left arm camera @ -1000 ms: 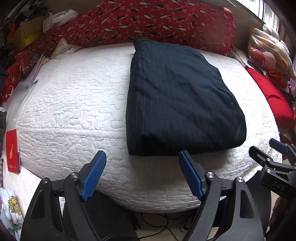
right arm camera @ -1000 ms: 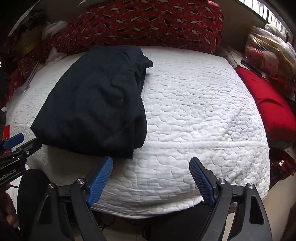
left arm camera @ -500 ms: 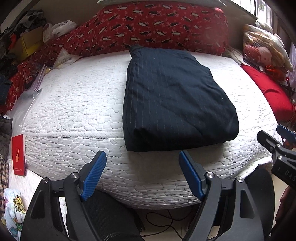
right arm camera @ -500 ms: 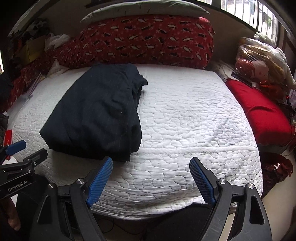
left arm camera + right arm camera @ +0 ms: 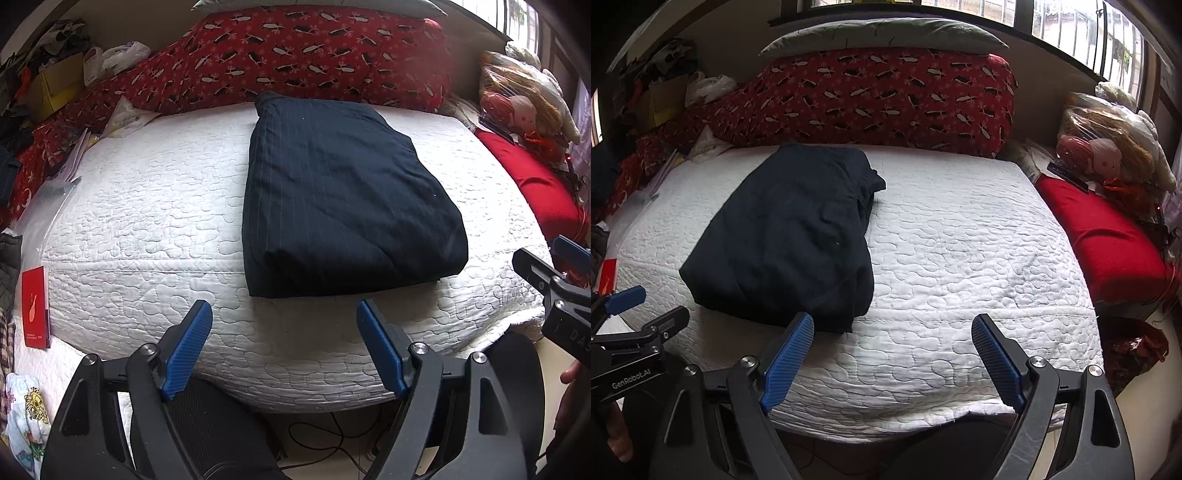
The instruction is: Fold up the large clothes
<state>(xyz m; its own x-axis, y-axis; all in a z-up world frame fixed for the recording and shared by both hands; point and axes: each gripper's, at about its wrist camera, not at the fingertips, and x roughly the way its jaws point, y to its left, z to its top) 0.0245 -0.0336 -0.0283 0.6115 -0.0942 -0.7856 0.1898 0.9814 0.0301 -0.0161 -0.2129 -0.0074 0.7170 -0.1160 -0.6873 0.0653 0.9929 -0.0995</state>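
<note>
The white quilted mattress (image 5: 147, 236) is carrying the dark navy pinstriped folded garment (image 5: 340, 199), lying near its front edge. I am holding my left tongs (image 5: 284, 347) and right tongs (image 5: 892, 362) spread and empty; any tidying pinch should take all layers.

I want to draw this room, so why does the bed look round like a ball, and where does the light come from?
Left wrist view: the fisheye lens bulges the bed and darkens the corners. Right wrist view: the same bend; daylight glares white through the window at the top, and the dark folded cloth shows little detail.
</note>
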